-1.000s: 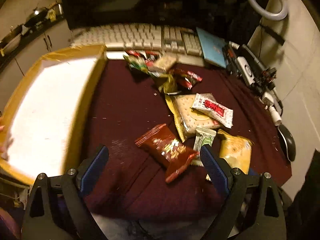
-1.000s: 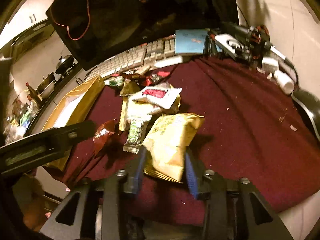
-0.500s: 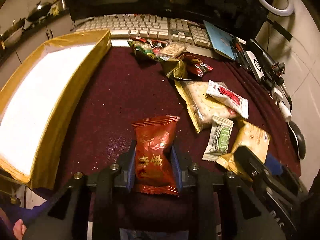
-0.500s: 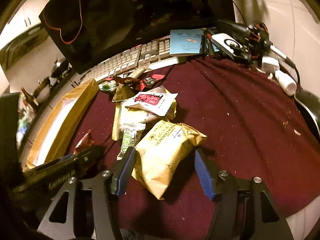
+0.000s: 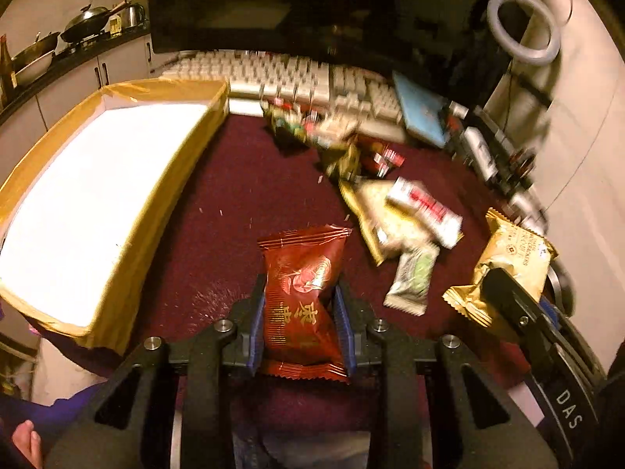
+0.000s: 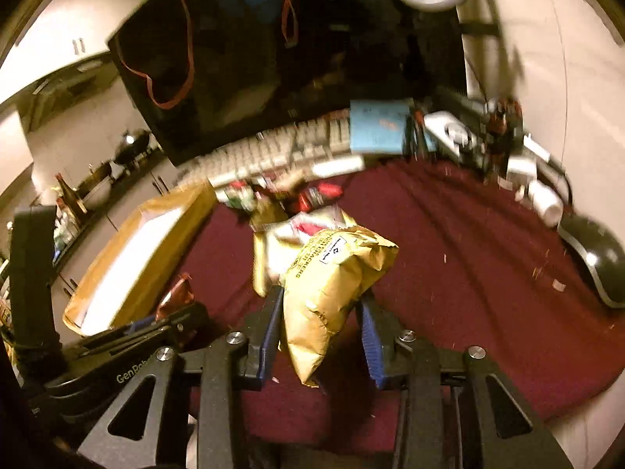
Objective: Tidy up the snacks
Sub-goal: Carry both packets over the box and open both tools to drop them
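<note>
My left gripper (image 5: 299, 297) is shut on a red snack packet (image 5: 302, 289) and holds it above the maroon cloth (image 5: 242, 203). My right gripper (image 6: 320, 312) is shut on a yellow cracker packet (image 6: 332, 281) and holds it lifted off the cloth (image 6: 468, 258). That packet also shows at the right of the left wrist view (image 5: 511, 262). The yellow-rimmed box with a white floor (image 5: 97, 187) stands to the left; it also shows in the right wrist view (image 6: 133, 258). Several loose snack packets (image 5: 406, 219) lie on the cloth between the grippers and the keyboard.
A white keyboard (image 5: 297, 82) and a dark monitor (image 5: 273, 4) stand behind the cloth. A blue notebook (image 6: 377, 127), cables and small devices (image 6: 504, 136) lie at the back right. A black mouse (image 6: 597, 262) sits at the right edge.
Both grippers have lifted their packets off the cloth. The right gripper, open around the yellow packet half a second ago, has shut on it. The left has raised the red packet.
</note>
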Demonstrator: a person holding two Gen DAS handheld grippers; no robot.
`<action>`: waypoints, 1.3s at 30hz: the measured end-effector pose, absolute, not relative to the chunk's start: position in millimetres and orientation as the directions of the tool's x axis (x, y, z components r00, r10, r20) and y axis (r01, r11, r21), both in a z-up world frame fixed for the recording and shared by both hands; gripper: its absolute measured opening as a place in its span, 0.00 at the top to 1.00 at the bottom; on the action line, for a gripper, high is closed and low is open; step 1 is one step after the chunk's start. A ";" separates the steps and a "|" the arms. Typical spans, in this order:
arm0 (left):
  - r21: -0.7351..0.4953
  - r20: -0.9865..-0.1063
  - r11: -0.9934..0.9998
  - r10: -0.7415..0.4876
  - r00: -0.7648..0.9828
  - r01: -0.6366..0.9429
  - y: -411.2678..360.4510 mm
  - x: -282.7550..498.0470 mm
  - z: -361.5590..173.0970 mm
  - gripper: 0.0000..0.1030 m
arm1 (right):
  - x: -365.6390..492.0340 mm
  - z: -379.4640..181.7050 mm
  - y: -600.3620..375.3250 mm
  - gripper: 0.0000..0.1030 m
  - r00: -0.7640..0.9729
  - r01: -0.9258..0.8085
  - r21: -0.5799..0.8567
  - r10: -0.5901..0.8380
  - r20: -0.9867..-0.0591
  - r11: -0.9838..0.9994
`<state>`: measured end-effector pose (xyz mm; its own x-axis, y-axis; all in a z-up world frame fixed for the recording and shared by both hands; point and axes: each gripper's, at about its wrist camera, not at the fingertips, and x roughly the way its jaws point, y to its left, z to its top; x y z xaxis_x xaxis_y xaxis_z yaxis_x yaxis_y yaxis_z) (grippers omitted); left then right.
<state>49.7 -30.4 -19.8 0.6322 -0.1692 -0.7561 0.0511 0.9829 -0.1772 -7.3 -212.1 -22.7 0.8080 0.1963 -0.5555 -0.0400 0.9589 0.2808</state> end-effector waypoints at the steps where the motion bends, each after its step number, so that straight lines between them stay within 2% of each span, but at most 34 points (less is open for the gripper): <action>1: -0.191 -0.738 0.980 -0.177 0.651 0.050 -25.1 46.8 -11.3 0.73 | -7.9 -17.1 -208.2 0.63 0.814 -0.065 0.281 0.214 -0.540 0.958; 6: -0.250 -0.681 0.968 -0.148 0.718 -0.038 27.3 39.9 17.4 0.73 | 8.1 2.6 -165.2 0.63 0.758 -0.294 0.309 0.417 -0.502 0.905; 10: -0.218 -0.665 0.957 -0.001 0.747 -0.193 84.5 39.8 21.1 0.73 | 35.0 2.6 -108.2 0.63 0.637 -0.470 0.315 0.564 -0.526 0.824; 13: -0.218 -0.685 0.935 0.058 0.726 -0.280 122.9 46.7 8.8 0.73 | 56.7 0.1 -60.9 0.63 0.568 -0.565 0.298 0.625 -0.536 0.769; 17: -0.191 -0.714 0.920 0.109 0.692 -0.341 157.8 53.4 -7.9 0.73 | 74.8 -8.3 -10.6 0.63 0.482 -0.644 0.272 0.656 -0.581 0.715; 20: -0.176 -0.738 0.913 0.126 0.663 -0.369 170.3 59.0 -18.7 0.72 | 87.1 -21.7 20.8 0.63 0.410 -0.678 0.249 0.637 -0.652 0.691; 26: -0.152 -0.779 0.916 0.120 0.615 -0.371 182.9 70.8 -30.7 0.71 | 87.5 -35.9 44.3 0.60 0.388 -0.683 0.201 0.583 -0.714 0.702; 28: -0.142 -0.784 0.914 0.132 0.606 -0.381 185.4 69.8 -28.8 0.65 | 87.6 -34.9 40.8 0.54 0.414 -0.664 0.194 0.571 -0.709 0.722; 31: -0.141 -0.752 0.913 0.152 0.642 -0.382 180.3 61.4 -19.7 0.49 | 81.9 -23.3 16.4 0.43 0.451 -0.630 0.240 0.600 -0.661 0.738; 33: -0.119 -0.719 0.917 0.184 0.670 -0.380 174.5 56.3 -11.6 0.24 | 76.6 -13.4 -6.6 0.35 0.481 -0.606 0.279 0.622 -0.618 0.745; 36: -0.064 -0.682 0.926 0.232 0.694 -0.373 153.3 50.9 -0.4 0.21 | 61.2 -6.2 -48.5 0.32 0.529 -0.573 0.318 0.637 -0.561 0.755; 39: -0.089 -0.615 0.951 0.180 0.768 -0.294 122.1 36.1 17.8 0.21 | 52.9 -4.4 -88.2 0.29 0.583 -0.518 0.336 0.612 -0.534 0.787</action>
